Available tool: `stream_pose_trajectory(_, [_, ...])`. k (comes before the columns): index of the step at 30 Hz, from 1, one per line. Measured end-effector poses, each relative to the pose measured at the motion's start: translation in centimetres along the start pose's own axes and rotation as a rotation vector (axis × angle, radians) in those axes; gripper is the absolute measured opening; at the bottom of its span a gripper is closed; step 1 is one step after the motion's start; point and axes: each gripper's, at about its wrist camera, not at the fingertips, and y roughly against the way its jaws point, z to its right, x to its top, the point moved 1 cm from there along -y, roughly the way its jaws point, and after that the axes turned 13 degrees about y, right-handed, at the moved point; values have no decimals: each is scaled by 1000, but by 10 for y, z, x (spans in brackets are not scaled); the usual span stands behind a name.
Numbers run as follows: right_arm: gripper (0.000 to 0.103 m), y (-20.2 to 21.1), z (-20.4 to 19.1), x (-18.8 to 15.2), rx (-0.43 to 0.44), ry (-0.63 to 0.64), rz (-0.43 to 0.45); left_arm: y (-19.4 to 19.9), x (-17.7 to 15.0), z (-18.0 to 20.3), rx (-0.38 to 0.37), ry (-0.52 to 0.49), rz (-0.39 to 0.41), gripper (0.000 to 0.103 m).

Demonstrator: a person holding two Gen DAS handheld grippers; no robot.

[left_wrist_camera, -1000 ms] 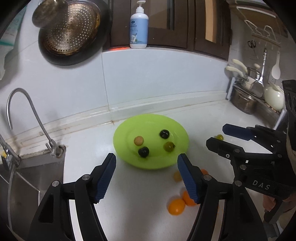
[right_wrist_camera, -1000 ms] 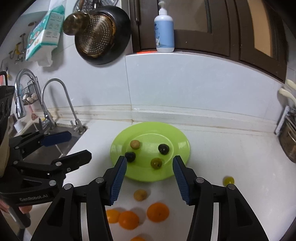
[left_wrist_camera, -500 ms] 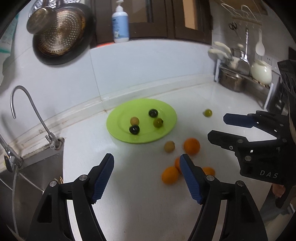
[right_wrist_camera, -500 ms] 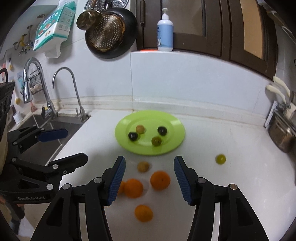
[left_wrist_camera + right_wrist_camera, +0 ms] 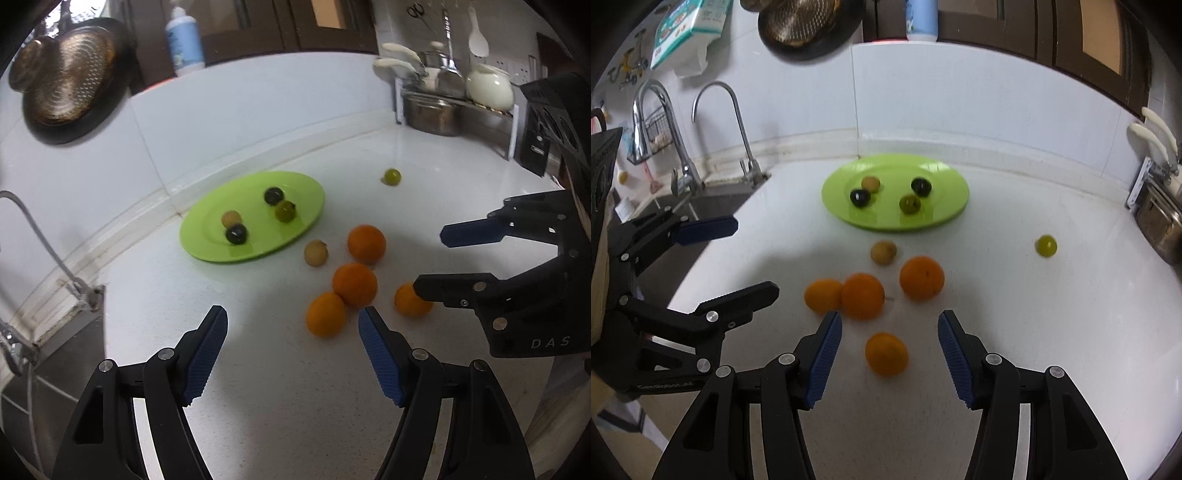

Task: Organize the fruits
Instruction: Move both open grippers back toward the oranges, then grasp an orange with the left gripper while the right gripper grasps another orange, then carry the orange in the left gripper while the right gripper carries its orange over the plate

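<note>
A green plate (image 5: pixel 207 236) (image 5: pixel 945 177) on the white counter holds several small fruits, two dark, one green, one tan. In front of it lie several oranges (image 5: pixel 354 284) (image 5: pixel 921 277), a tan fruit (image 5: pixel 316 252) (image 5: pixel 882 252) and a lone green fruit (image 5: pixel 392 177) (image 5: pixel 1046 246). My left gripper (image 5: pixel 293 323) is open and empty, above the counter short of the oranges. My right gripper (image 5: pixel 890 325) is open and empty, with the nearest orange (image 5: pixel 886 353) between its fingers' line of sight. Each gripper shows in the other's view (image 5: pixel 436 258) (image 5: pixel 753 258).
A sink with taps (image 5: pixel 735 110) lies to the left. A rack with a steel pot (image 5: pixel 432 114) and white kettle (image 5: pixel 489 88) stands at the right. A pan (image 5: pixel 70 74) and soap bottle (image 5: pixel 183 40) are on the back wall.
Both grippers have pulled back and up from the plate, so the oranges and loose fruits now show in full. Both stay open. No fruit has moved.
</note>
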Motion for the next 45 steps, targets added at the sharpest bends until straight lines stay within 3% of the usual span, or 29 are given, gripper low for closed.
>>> stream_pose_trajectory(5, [55, -14, 0, -7, 13, -6, -48, -19, -7, 0, -43, -3, -47, 72])
stream_pose_trajectory(16, [54, -34, 3, -18, 58, -53, -103, -50, -7, 0, -105, 28, -141, 52])
stream_pose_trajectory(27, [37, -42, 3, -21, 111, -82, -115, -59, -6, 2, -129, 75, -169, 33])
stream_pose_trajectory(45, [34, -24, 5, -9, 119, -52, -42, -31, 1, 2, -79, 174, -127, 33])
